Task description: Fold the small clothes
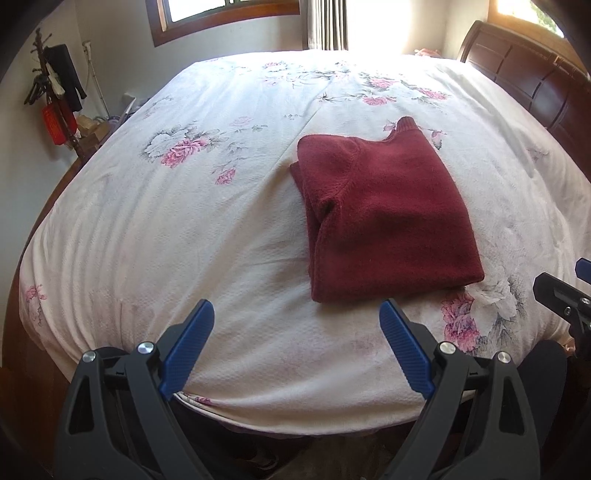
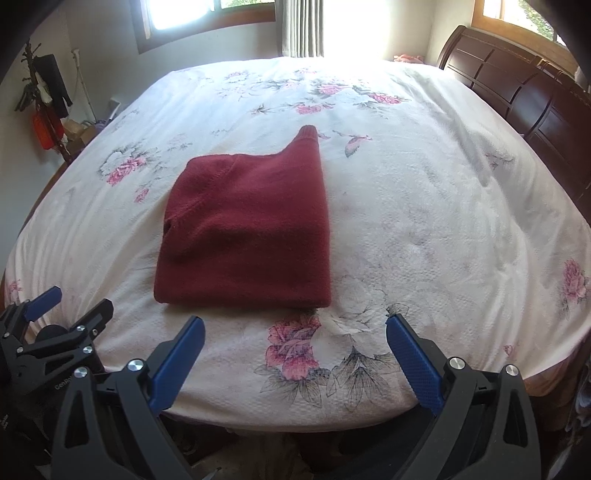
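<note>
A dark red knitted sweater [image 1: 388, 214] [image 2: 251, 232] lies folded into a compact rectangle on the floral bedspread [image 1: 184, 229] [image 2: 443, 229], its ribbed collar sticking out at the far corner. My left gripper [image 1: 297, 314] stands open over the near edge of the bed, short of the sweater, with nothing between its blue fingers. My right gripper [image 2: 295, 330] is open too, just in front of the sweater's near edge, empty. Each gripper shows at the edge of the other's view: the right one [image 1: 565, 291], the left one [image 2: 70, 302].
A dark wooden headboard [image 1: 528, 77] [image 2: 517, 92] runs along the bed's right side. A coat stand with hanging clothes [image 1: 55, 99] [image 2: 44, 96] is at the far left by the wall. Windows and a curtain [image 2: 301, 26] are behind the bed.
</note>
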Tool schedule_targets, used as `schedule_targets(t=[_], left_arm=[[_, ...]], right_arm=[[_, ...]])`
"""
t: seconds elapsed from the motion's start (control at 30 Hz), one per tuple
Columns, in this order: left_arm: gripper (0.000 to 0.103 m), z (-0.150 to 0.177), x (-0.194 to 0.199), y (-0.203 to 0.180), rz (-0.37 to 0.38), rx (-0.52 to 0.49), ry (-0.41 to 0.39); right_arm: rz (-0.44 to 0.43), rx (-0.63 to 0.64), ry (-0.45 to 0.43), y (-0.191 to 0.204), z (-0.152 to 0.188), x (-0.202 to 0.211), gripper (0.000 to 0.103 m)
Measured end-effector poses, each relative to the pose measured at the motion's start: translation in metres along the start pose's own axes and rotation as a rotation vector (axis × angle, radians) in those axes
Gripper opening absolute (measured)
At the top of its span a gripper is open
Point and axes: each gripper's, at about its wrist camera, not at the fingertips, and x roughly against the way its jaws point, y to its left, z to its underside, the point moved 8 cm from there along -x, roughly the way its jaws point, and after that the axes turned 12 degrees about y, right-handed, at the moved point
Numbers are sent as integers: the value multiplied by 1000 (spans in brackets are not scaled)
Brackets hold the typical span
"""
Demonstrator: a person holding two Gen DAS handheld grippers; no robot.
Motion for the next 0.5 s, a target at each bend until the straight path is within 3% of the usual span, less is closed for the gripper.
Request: schedule_targets(t=[0.5], left_arm=[[90, 0, -5, -1, -6, -4, 9]], right_arm=[[-9, -43, 15, -10, -1, -12, 99]])
